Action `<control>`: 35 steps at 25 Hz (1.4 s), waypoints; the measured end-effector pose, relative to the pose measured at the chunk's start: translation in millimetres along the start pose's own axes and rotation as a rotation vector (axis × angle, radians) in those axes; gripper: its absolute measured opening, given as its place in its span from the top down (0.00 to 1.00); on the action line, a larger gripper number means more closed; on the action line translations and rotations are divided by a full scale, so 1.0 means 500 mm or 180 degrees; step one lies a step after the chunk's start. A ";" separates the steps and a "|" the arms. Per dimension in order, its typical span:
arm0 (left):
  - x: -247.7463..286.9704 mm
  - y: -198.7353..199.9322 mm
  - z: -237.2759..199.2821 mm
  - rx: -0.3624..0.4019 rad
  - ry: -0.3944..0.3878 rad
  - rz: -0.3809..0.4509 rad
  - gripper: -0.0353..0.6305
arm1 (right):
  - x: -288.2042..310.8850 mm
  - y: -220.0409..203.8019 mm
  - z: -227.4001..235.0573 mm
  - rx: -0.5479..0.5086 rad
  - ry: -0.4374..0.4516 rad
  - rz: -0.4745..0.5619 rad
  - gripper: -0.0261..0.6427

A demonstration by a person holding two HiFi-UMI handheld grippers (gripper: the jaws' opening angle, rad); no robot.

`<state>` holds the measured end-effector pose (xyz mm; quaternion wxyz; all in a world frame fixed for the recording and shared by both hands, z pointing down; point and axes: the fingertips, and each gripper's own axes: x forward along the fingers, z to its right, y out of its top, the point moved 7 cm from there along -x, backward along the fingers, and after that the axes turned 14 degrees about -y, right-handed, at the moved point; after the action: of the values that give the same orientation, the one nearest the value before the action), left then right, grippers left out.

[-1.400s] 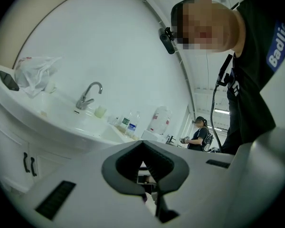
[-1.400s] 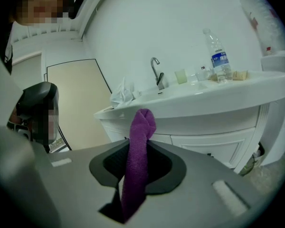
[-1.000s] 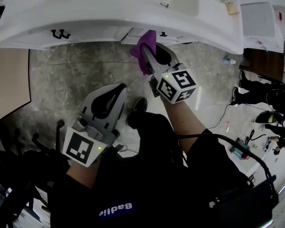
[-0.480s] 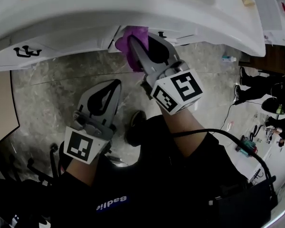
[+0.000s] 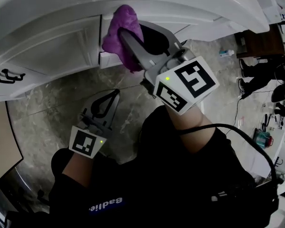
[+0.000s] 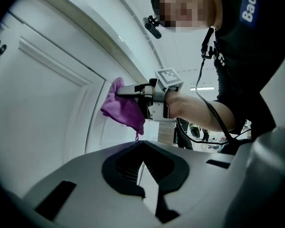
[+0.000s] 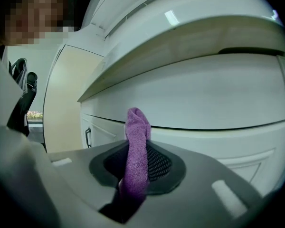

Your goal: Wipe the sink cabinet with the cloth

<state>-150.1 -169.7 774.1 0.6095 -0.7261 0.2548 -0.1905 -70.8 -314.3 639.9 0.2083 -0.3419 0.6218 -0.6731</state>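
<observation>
The purple cloth (image 5: pixel 119 30) is pressed against the white sink cabinet (image 5: pixel 52 46), at the edge between two door panels below the basin rim. My right gripper (image 5: pixel 128 37) is shut on the cloth, which bunches around its tips and hangs a little below. In the right gripper view the cloth (image 7: pixel 137 146) runs up between the jaws, with the cabinet front (image 7: pixel 204 99) close ahead. My left gripper (image 5: pixel 115 95) hangs lower over the floor, shut and holding nothing. The left gripper view shows the cloth (image 6: pixel 123 109) against the door and the right gripper (image 6: pixel 122 92) behind it.
A black door handle (image 5: pixel 4 74) sits at the cabinet's far left, also seen as the handle (image 7: pixel 88 137). Grey marbled floor (image 5: pixel 47 108) lies below. A beige panel (image 5: pixel 0 141) stands at the left. Cables and small items (image 5: pixel 263 137) lie on the floor at right.
The right gripper has carried the cloth left and up along the cabinet front, from under the basin rim onto the door panels. The left gripper has dropped lower and stays shut.
</observation>
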 end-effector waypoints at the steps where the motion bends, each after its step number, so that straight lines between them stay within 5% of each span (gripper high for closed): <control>1: 0.001 -0.011 -0.002 -0.0013 -0.0031 -0.0012 0.96 | -0.006 0.001 0.012 -0.0022 -0.0048 0.0004 0.85; 7: 0.006 -0.016 -0.020 0.0019 -0.0090 -0.0010 0.96 | -0.055 0.013 0.099 -0.0137 -0.0363 -0.0063 0.85; 12: -0.002 -0.001 -0.038 -0.0076 -0.0020 0.0188 0.96 | -0.056 0.011 0.112 -0.0208 -0.0351 -0.0165 0.86; 19: -0.004 -0.031 -0.027 0.0004 -0.0087 0.0070 0.96 | -0.061 0.005 0.126 -0.0055 -0.0412 -0.0127 0.85; 32: 0.013 -0.044 -0.014 0.0055 -0.0126 -0.0088 0.96 | -0.207 -0.037 0.395 0.0364 -0.1568 -0.0144 0.85; 35: 0.013 -0.051 -0.014 0.0049 -0.0123 -0.0137 0.96 | -0.222 -0.065 0.407 0.0487 -0.1658 -0.0187 0.85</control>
<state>-145.4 -176.1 800.5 0.6156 -0.7303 0.2259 -0.1915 155.7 -372.8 647.7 0.3668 -0.5047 0.4844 -0.6132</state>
